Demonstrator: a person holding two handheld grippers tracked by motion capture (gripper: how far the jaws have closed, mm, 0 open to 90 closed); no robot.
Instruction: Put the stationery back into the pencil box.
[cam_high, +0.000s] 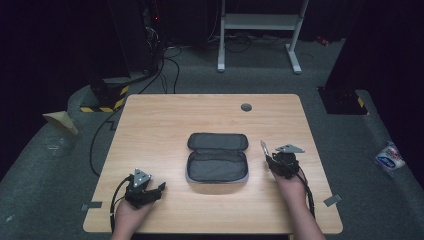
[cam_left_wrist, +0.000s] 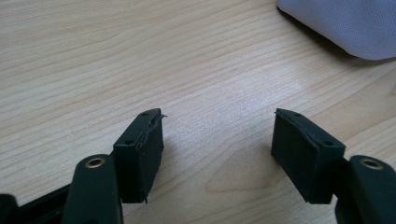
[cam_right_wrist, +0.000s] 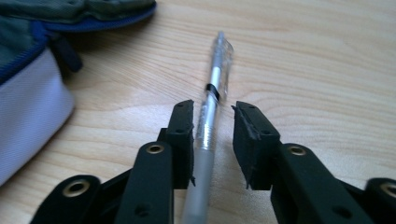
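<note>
A dark pencil case lies unzipped and open in the middle of the wooden table; its pale side and blue zip edge are close on the left of the right gripper view. A clear pen lies on the wood just right of the case, seen from above as a thin pale stick. My right gripper has its jaws either side of the pen's barrel: one pad touches it and a gap remains at the other. My left gripper stands open and empty over bare wood at the front left.
A grey round plug sits in the tabletop near the far edge. Behind the table stand a white frame and floor cables. A white packet lies on the floor at right. A corner of the case is beyond the left gripper.
</note>
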